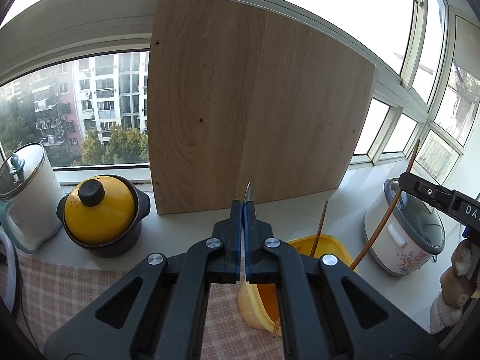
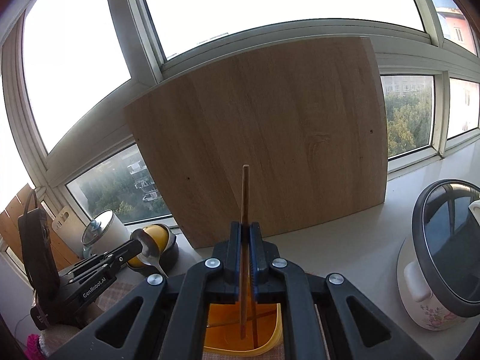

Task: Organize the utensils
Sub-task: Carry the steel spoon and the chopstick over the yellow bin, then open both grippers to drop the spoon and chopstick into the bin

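My left gripper (image 1: 243,207) is shut on a metal spoon (image 1: 248,193), seen edge-on between the blue pads; in the right wrist view the spoon (image 2: 148,247) shows its bowl and handle at the left gripper's tip. My right gripper (image 2: 246,234) is shut on a wooden chopstick (image 2: 244,198) that stands upright and reaches down into a yellow plastic container (image 2: 270,342). A second chopstick (image 2: 255,324) leans inside the container. In the left wrist view the container (image 1: 327,246) lies just right of my left gripper, with chopsticks (image 1: 318,228) rising from it.
A large wooden board (image 1: 255,102) leans against the window behind. A yellow-lidded clay pot (image 1: 100,210) and a white lidded canister (image 1: 27,186) stand at left. A floral rice cooker (image 2: 441,258) stands at right. A checked cloth (image 1: 69,288) covers the counter front.
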The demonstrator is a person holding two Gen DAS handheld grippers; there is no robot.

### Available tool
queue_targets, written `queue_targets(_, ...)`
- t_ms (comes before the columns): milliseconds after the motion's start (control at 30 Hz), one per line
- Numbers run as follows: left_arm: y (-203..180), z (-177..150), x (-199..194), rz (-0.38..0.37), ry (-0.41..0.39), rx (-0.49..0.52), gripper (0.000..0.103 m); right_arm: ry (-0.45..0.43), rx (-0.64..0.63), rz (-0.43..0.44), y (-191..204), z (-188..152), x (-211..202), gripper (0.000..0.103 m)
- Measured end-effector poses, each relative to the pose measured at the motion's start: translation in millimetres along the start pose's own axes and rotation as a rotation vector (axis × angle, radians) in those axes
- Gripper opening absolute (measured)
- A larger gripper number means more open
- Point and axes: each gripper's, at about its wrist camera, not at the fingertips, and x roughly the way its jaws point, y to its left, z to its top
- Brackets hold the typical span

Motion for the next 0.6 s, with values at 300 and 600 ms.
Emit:
queue_targets(300,-8,-16,-7,-0.035,0.034,0.024,0.000,0.073,-0.029,-0.012,0,-22,8,0.003)
queue_targets(600,-17,-31,-11,-0.059,0.063,0.028,0.000,0.136,-0.037,-0.034,1,-43,13,0.003)
